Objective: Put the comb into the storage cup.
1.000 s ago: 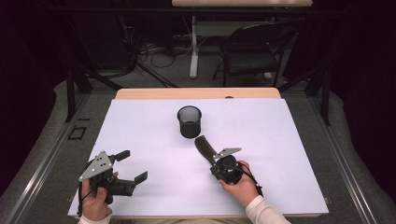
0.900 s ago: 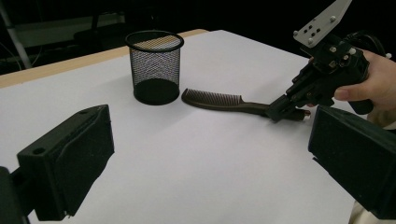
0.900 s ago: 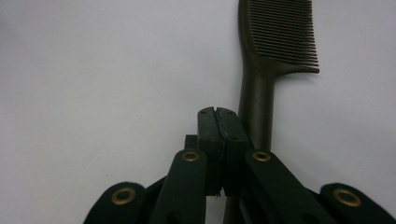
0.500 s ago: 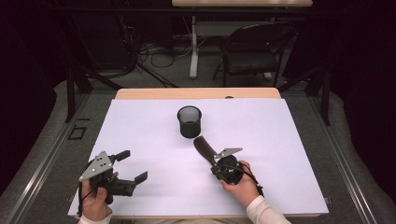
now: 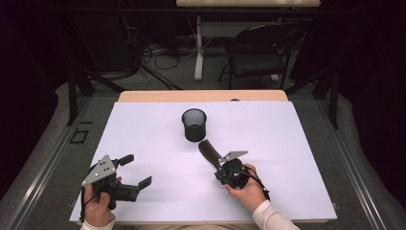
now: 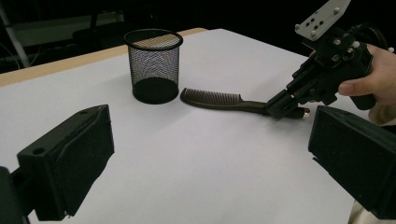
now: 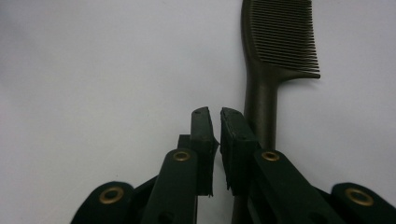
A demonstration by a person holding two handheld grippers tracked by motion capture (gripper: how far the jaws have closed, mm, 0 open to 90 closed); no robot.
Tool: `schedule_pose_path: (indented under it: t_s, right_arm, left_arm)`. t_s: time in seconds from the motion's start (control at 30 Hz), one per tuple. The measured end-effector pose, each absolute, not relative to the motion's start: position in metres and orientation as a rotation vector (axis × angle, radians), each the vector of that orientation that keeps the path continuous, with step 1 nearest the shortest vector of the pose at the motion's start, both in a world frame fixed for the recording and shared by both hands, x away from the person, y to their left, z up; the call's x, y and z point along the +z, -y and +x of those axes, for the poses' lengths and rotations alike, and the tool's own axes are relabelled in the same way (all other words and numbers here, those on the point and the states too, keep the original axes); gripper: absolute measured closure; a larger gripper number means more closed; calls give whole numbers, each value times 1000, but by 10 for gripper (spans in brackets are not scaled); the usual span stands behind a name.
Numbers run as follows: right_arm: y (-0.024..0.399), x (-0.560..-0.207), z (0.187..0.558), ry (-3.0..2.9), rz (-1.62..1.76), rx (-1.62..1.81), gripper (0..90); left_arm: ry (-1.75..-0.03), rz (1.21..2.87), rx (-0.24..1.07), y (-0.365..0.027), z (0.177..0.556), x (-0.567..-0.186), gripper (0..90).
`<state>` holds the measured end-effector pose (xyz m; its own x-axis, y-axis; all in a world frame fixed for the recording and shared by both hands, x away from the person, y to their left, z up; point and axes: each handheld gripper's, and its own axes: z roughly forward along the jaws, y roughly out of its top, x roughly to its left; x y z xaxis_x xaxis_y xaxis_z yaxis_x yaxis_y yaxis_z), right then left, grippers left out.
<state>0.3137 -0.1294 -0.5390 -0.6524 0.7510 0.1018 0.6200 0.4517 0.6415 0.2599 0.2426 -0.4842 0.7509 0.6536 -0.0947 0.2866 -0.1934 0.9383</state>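
One comb (image 6: 219, 99) is seen lying flat on the white worktop (image 5: 297, 158), just in front of one black mesh cup (image 5: 194, 124), with its toothed head nearest the cup and its handle pointing toward the person. The right claw (image 7: 214, 123) is set low beside the handle, its jaws nearly closed with only a thin gap between them and nothing held; the handle is seen just to the side of the jaws, not between them. The left claw (image 5: 135, 170) is held wide open and empty near the worktop's front left, well apart from the comb.

The comb is judged to be light, stiff plastic, smooth and somewhat slippery. The narrow handle is judged the best place to be gripped, since the fine teeth could be bent or could slip. The cup is judged light and easily tipped.
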Motion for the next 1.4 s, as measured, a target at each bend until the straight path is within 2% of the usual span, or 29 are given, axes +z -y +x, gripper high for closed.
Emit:
schedule_pose_path:
  t_s: [0.2, 1.03, 1.4]
  right_arm:
    - [129, -535, 314, -2510, 1192, 978, 776]
    - [128, -517, 321, -2511, 1234, 939, 395]
    - [128, -514, 326, -2506, 1261, 903, 258]
  left_arm:
    - [-735, 1785, 389, -242, 260, -484, 4]
    - [-732, 1793, 385, -242, 260, -485, 4]
    - [-734, 1794, 385, -241, 261, -486, 4]
